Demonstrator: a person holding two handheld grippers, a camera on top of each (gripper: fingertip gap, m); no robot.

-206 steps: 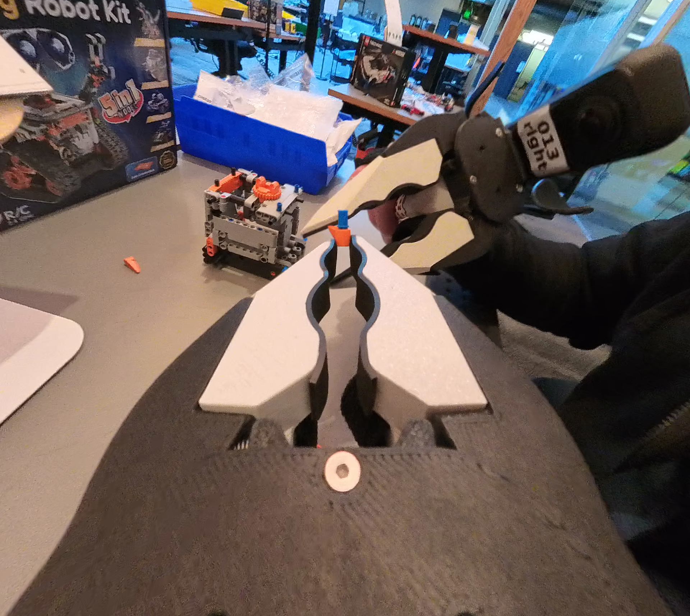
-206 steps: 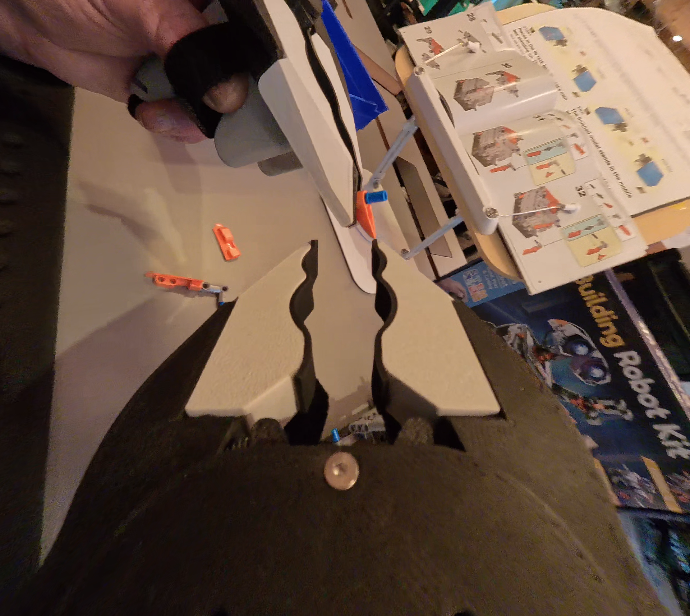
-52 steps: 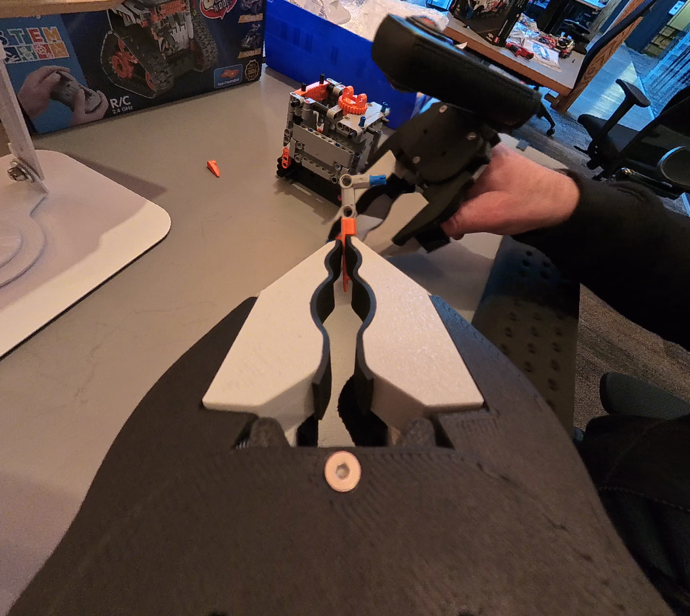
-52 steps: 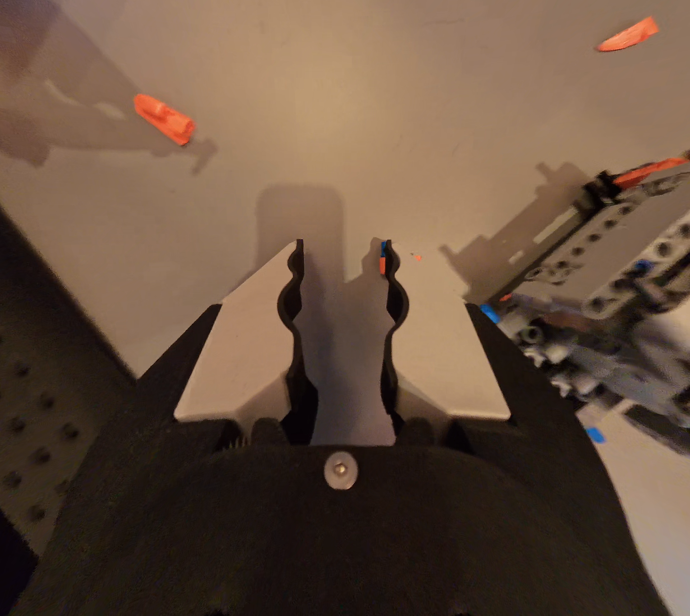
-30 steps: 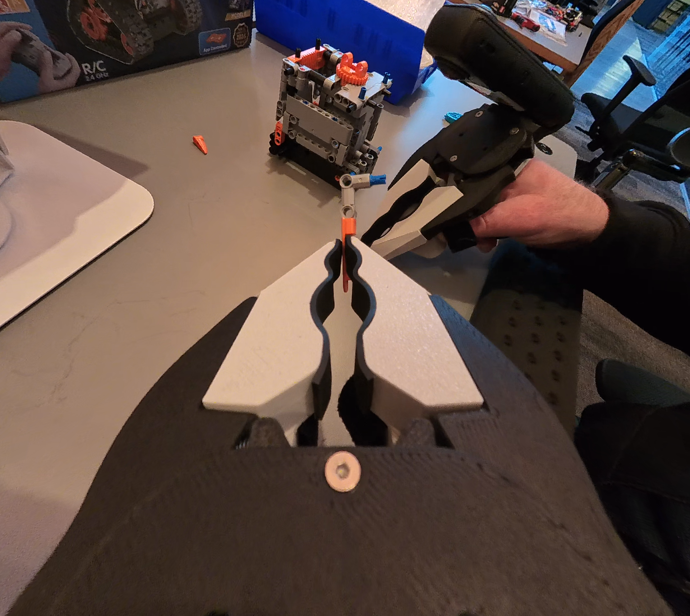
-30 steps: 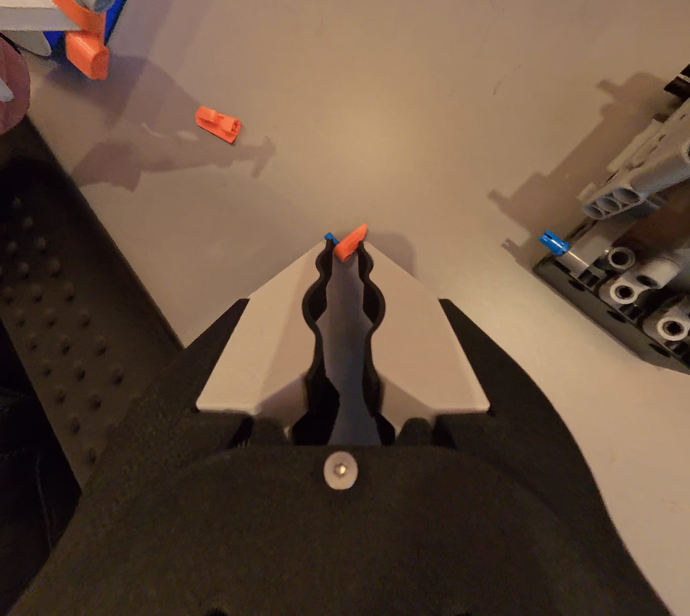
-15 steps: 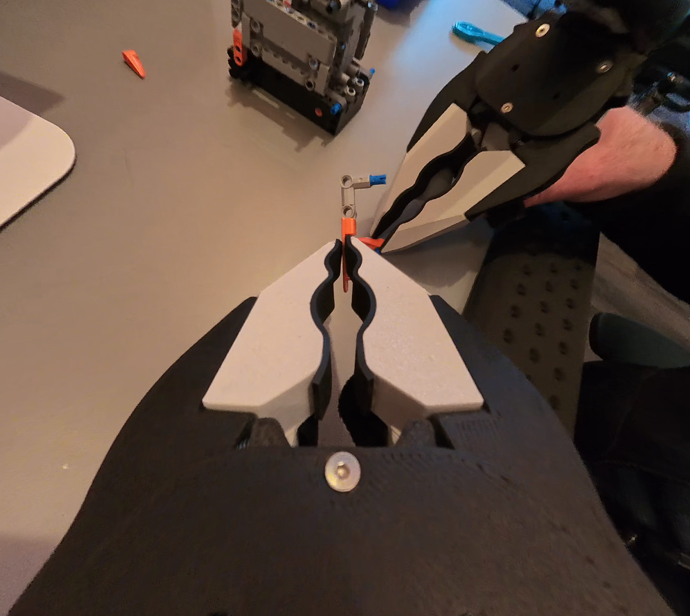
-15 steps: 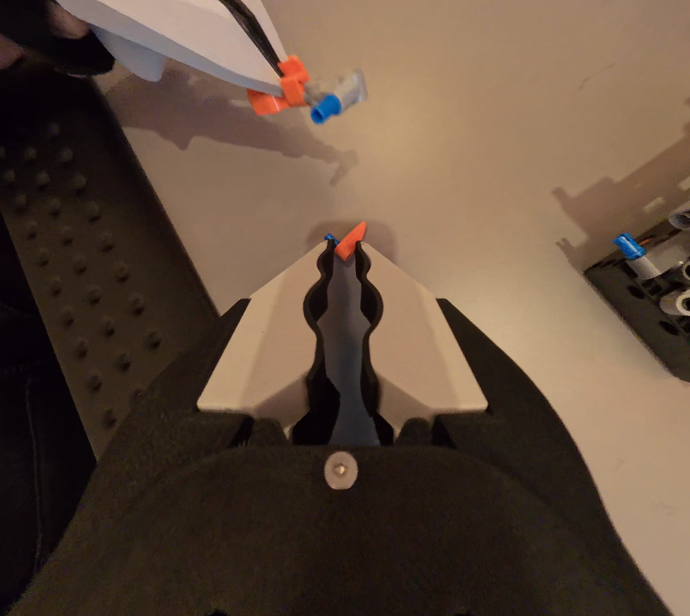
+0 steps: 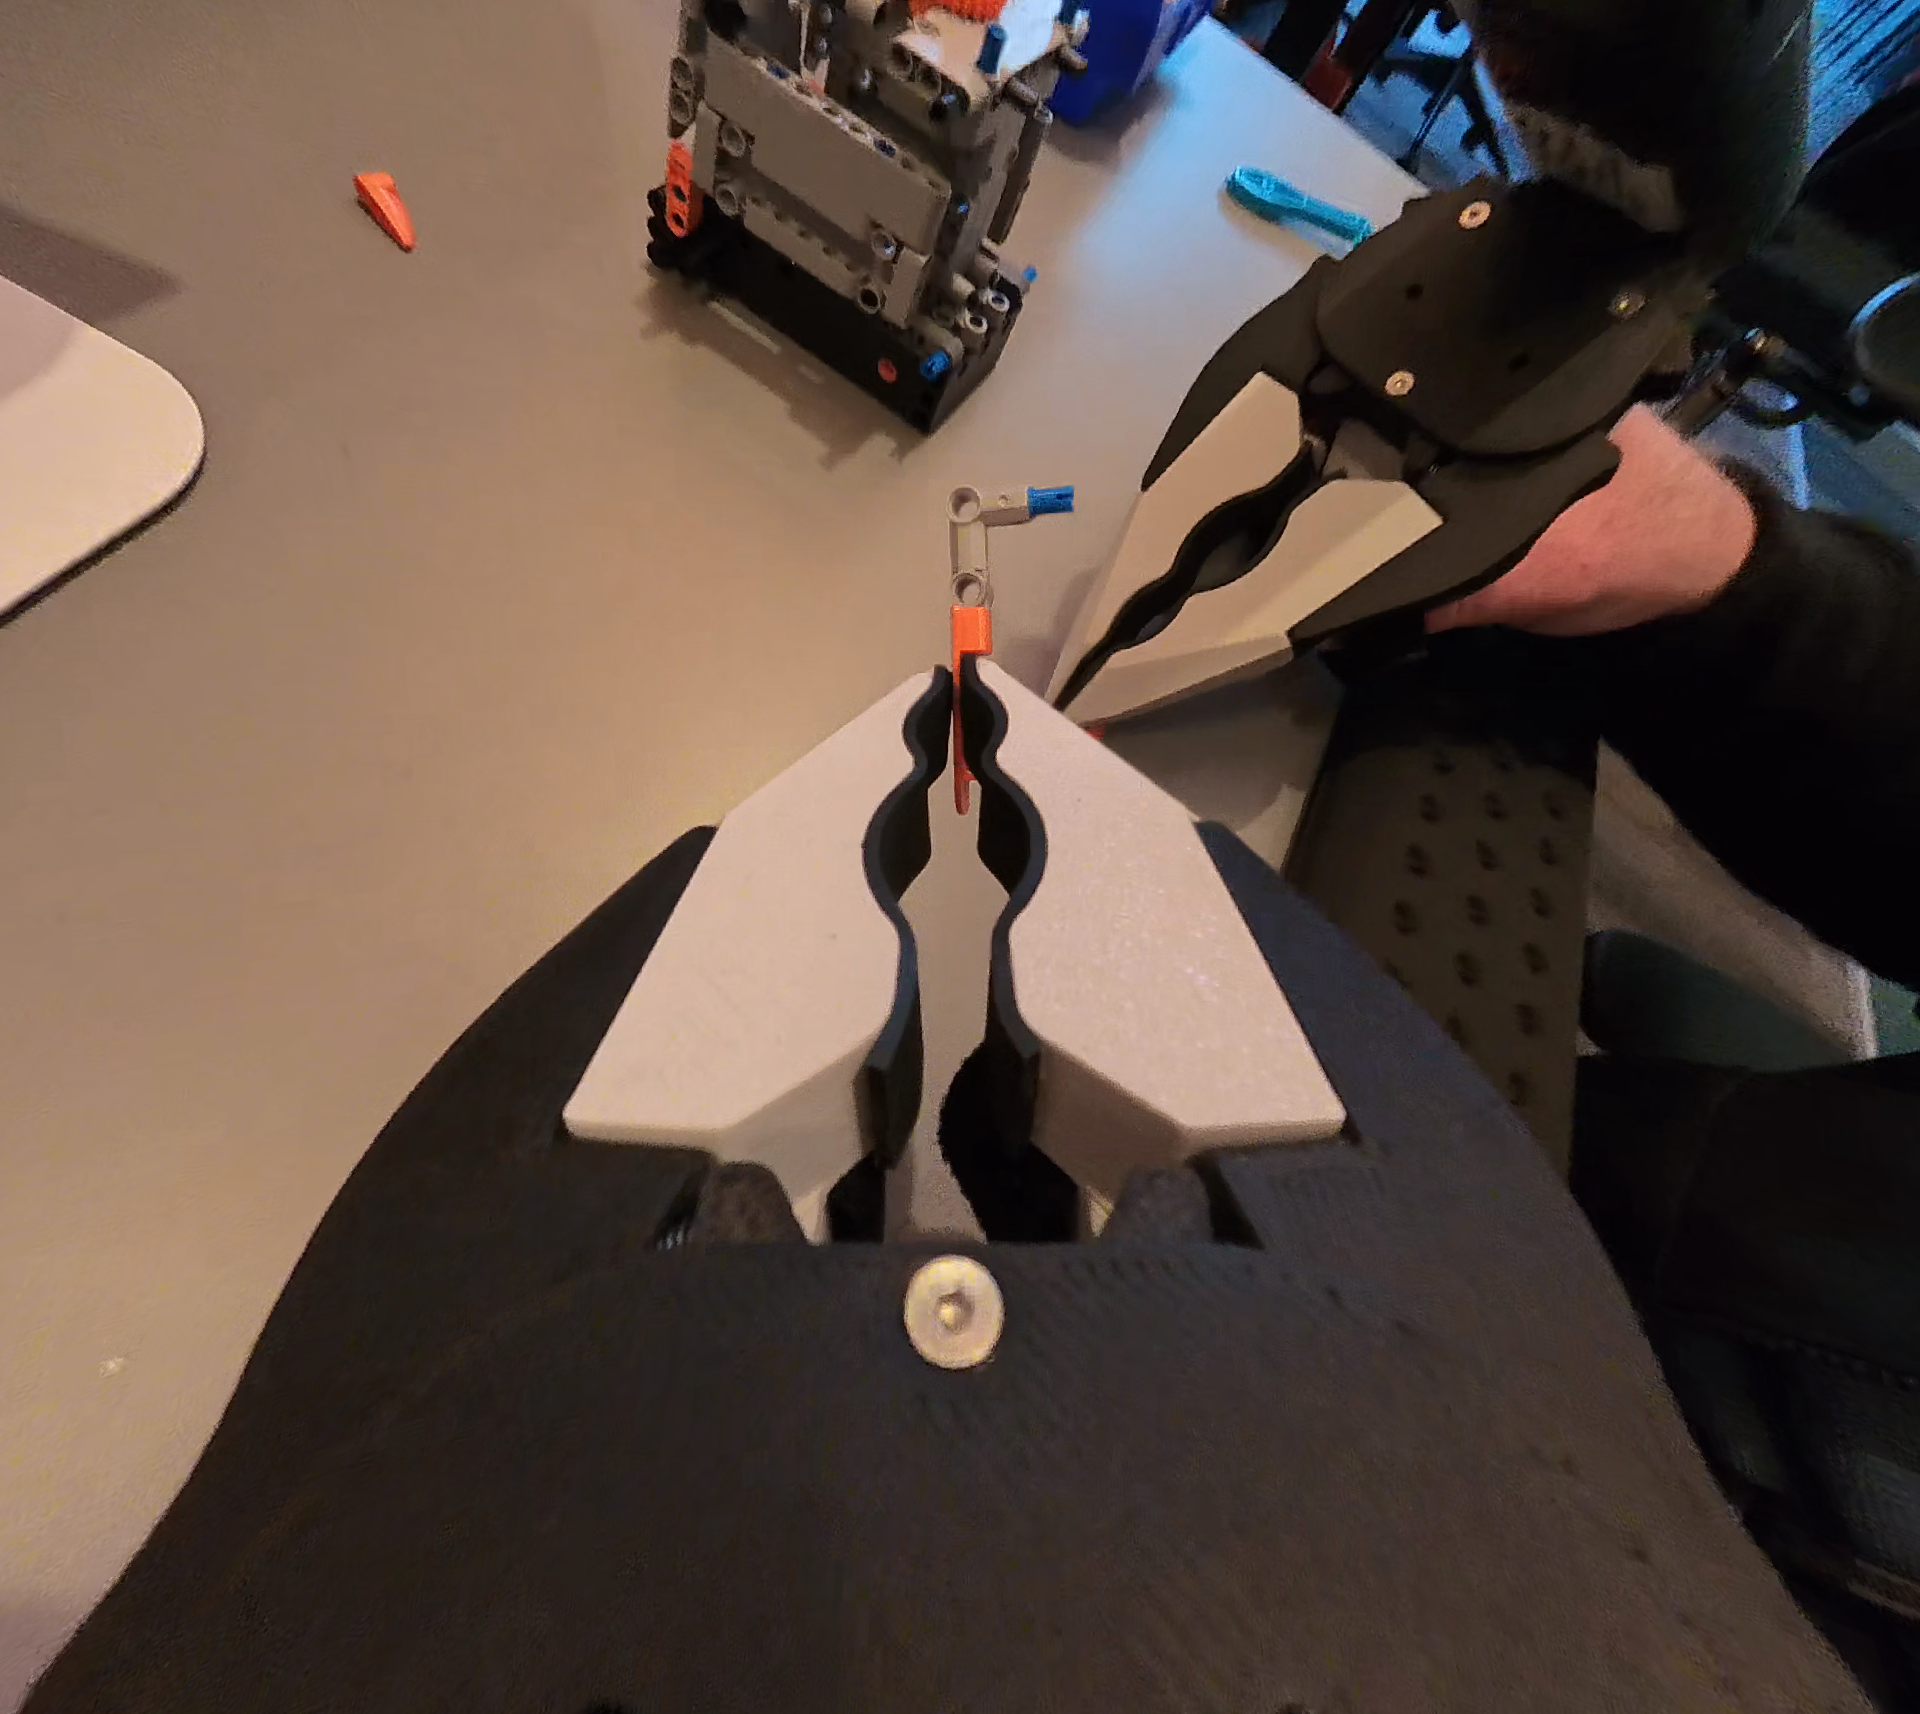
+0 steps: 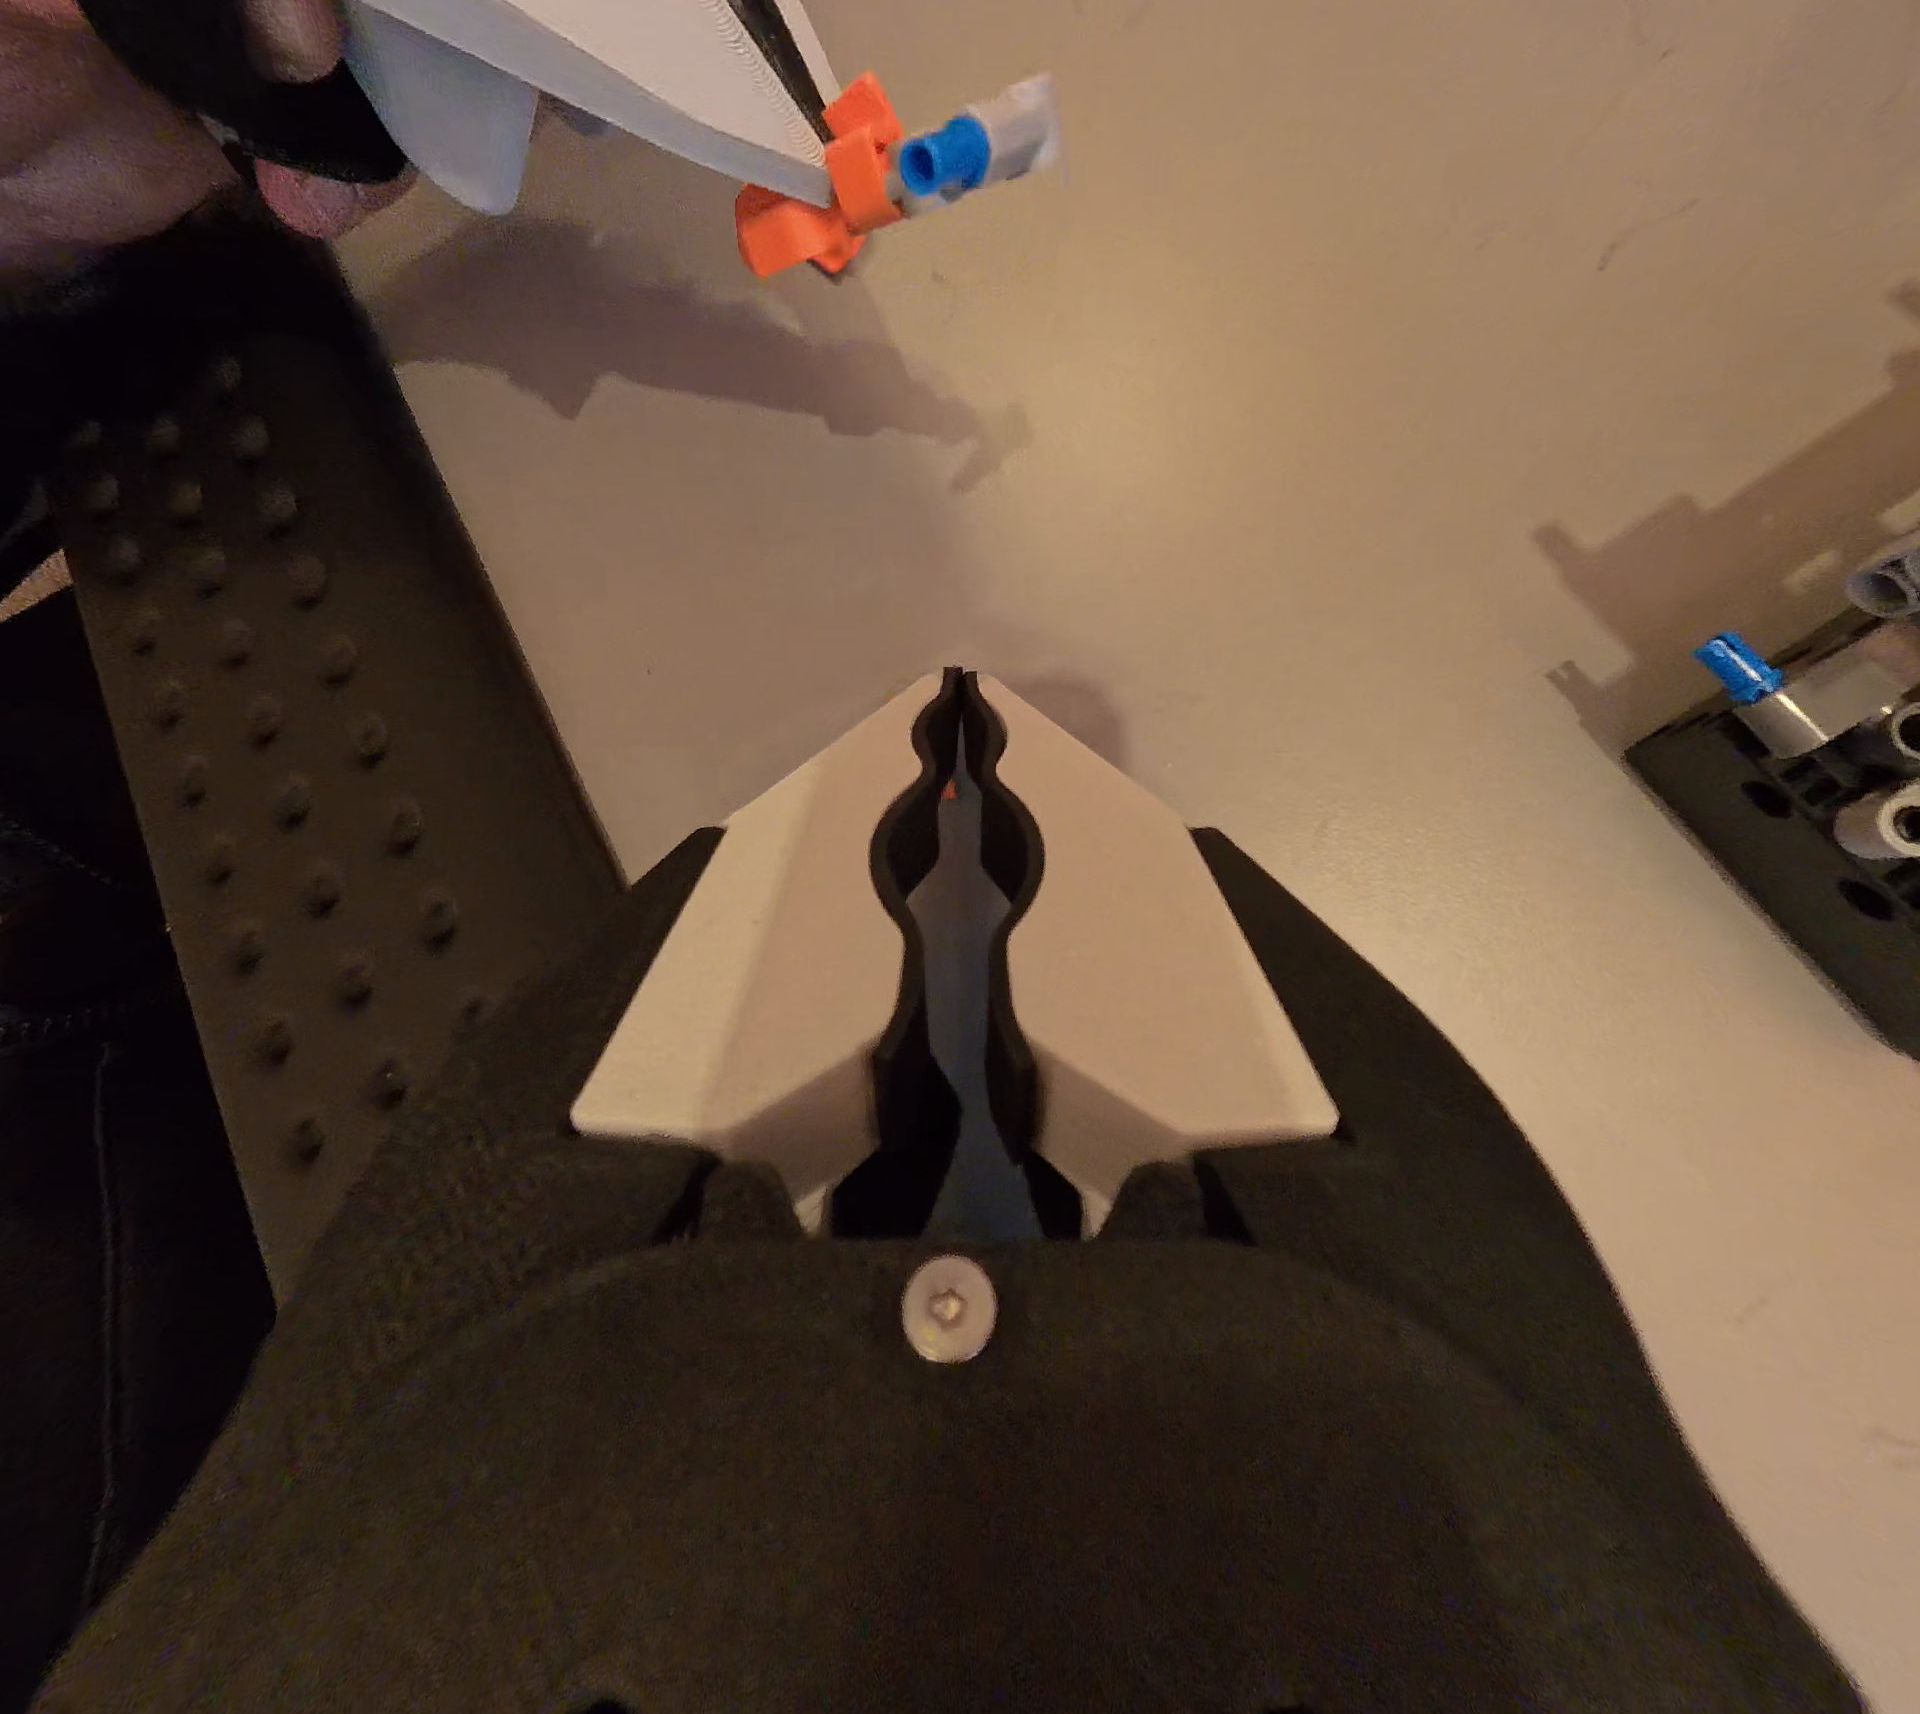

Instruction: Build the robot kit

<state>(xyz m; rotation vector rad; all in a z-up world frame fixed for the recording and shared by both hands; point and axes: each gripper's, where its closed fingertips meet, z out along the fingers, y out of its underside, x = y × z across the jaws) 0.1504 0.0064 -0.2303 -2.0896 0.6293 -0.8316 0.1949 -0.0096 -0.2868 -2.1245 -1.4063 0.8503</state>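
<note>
Left wrist view: left tongs [image 9: 957, 677] clamp orange-grey piece [image 9: 970, 599] at tips | right tongs [image 10: 957, 675] pressed together, just beside

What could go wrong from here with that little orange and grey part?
The left hand-held gripper pinches the orange and grey part only by its thin orange end, so it may twist or slip out. The right hand-held gripper, shut on an orange sliver close by, could knock the part's blue pin.
</note>
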